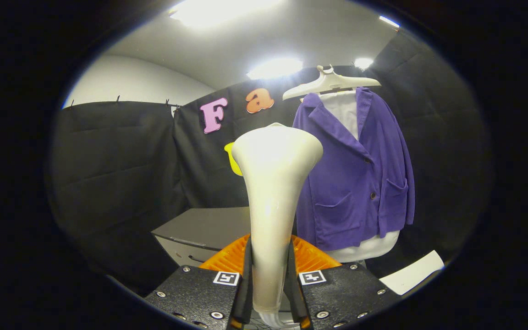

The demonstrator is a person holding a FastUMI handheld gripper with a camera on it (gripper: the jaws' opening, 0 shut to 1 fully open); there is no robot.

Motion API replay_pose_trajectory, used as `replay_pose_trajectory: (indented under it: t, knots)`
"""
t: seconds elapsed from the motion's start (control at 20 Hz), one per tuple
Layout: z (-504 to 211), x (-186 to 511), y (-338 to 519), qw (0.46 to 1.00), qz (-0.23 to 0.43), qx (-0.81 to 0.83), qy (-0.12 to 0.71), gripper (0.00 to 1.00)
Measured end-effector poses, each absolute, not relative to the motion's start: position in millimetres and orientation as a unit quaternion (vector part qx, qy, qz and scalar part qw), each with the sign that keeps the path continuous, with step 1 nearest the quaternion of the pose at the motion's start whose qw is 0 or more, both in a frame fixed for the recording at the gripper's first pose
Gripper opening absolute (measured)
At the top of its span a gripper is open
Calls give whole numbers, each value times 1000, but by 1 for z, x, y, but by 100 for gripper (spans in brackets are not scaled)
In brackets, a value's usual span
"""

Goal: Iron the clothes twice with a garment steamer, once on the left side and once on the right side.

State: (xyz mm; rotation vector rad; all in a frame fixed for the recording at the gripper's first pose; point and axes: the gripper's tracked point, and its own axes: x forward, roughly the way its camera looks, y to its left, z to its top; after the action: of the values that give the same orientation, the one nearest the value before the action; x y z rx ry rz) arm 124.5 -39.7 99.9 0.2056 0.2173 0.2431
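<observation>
Fingers (269, 279) clamp the rigid, smooth steamer (273, 183) by its narrow handle; the soft jacket (355, 183) hangs beyond.

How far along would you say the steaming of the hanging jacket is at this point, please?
Done: the claw is shut on the cream, trumpet-shaped garment steamer, head up. In hand: it is held short of the purple button-front jacket on its white hanger, the head not touching the cloth. Left: seemingly both passes, left and right side.
</observation>
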Motion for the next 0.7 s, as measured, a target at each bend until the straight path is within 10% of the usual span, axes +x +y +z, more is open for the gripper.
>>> replay_pose_trajectory:
  t: [0.7]
  knots:
    - [179,243,-88,989,78,114,43,33]
